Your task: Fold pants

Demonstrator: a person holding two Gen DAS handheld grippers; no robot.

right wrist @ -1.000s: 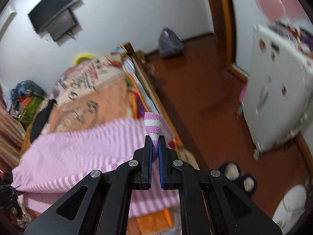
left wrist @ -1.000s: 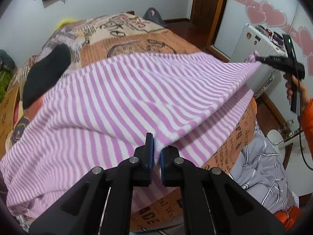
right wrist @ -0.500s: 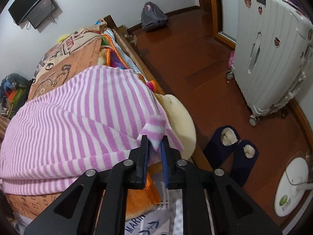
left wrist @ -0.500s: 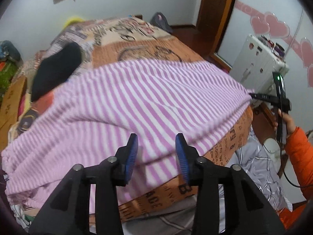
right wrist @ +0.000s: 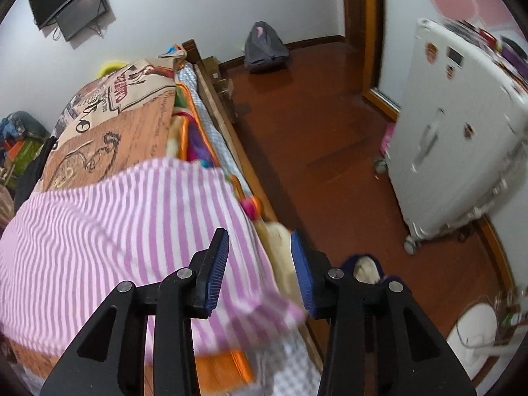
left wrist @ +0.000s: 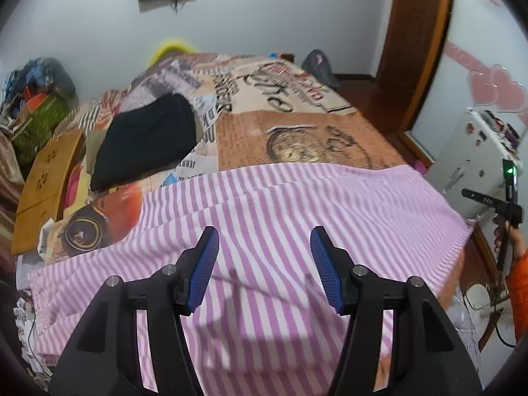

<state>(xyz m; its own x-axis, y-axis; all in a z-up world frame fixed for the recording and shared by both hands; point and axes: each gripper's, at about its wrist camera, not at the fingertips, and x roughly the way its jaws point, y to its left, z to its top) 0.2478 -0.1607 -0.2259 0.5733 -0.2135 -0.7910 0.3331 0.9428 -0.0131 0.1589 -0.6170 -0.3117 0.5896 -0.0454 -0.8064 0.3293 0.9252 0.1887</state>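
Note:
The pink-and-white striped pants (left wrist: 297, 224) lie spread flat across the near end of the bed, folded over lengthwise. My left gripper (left wrist: 264, 264) hovers just above them, open wide and empty. In the right wrist view the pants (right wrist: 115, 231) drape over the bed's right edge, and my right gripper (right wrist: 260, 267) is open and empty above that corner. The right gripper also shows at the far right of the left wrist view (left wrist: 495, 204), held in a hand.
A black folded garment (left wrist: 145, 138) lies on the patterned bedspread (left wrist: 297, 132) further back. A wooden board (left wrist: 46, 191) leans at the bed's left. A white suitcase (right wrist: 455, 138), slippers (right wrist: 366, 267) and a grey backpack (right wrist: 264, 49) stand on the red-brown floor.
Both grippers let go of the pants and opened wide. The lifted cloth dropped flat onto the bed. Both grippers have pulled back and up a little.

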